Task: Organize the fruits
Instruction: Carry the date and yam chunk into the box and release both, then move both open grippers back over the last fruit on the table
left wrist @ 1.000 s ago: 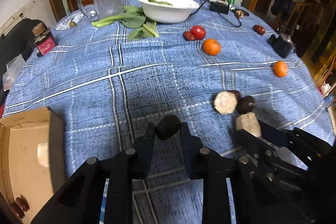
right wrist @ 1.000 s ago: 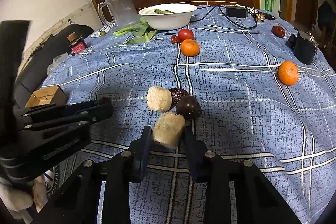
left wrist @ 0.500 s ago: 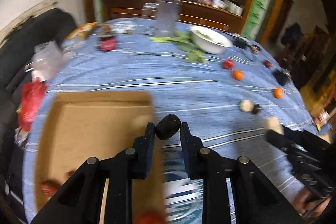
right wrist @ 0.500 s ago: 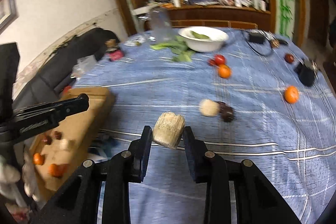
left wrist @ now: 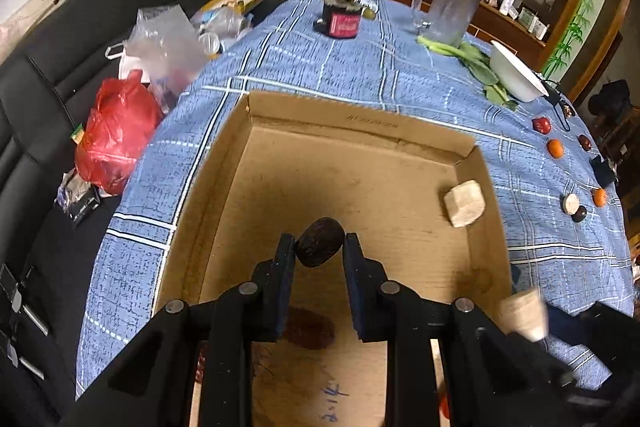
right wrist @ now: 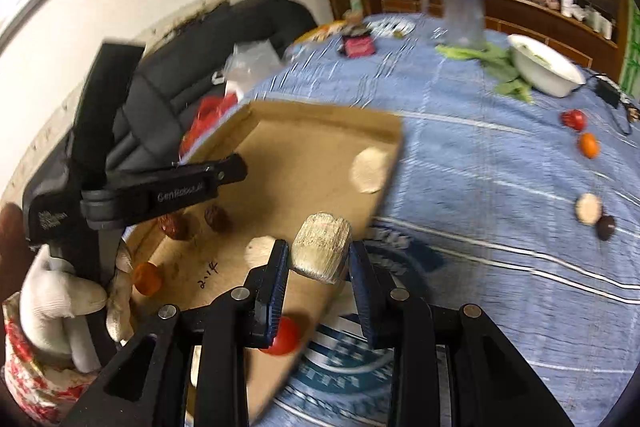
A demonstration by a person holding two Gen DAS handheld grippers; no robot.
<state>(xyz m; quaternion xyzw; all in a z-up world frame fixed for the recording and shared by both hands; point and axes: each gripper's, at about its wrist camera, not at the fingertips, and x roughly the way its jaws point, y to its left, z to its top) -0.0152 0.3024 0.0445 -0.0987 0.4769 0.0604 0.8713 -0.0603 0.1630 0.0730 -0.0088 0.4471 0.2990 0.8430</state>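
Note:
My left gripper (left wrist: 319, 251) is shut on a dark wrinkled fruit (left wrist: 320, 242) and hangs over the open cardboard box (left wrist: 360, 119). A pale cut chunk (left wrist: 464, 203) lies by the box's right wall. My right gripper (right wrist: 318, 261) is shut on a pale fibrous chunk (right wrist: 322, 247) above the box's near right edge (right wrist: 384, 187). In the right wrist view the box holds dark fruits (right wrist: 217, 219), an orange (right wrist: 147, 278), a red tomato (right wrist: 283, 341) and pale chunks (right wrist: 370, 169). The left gripper's finger (right wrist: 176, 183) reaches over the box from the left.
On the blue checked tablecloth (left wrist: 360, 67) lie a tomato (left wrist: 541, 125), oranges (left wrist: 555, 148), a pale chunk (left wrist: 571, 203) and dark fruits (left wrist: 579, 214) at the right. A white bowl (left wrist: 514, 77), greens, a glass jug (left wrist: 450, 11) and a jar (left wrist: 343, 17) stand farther back. A black sofa with bags (left wrist: 116, 131) is left.
Both grippers have swung left from the open tablecloth to above the cardboard box, each still holding its piece. The loose fruits now lie far to the right.

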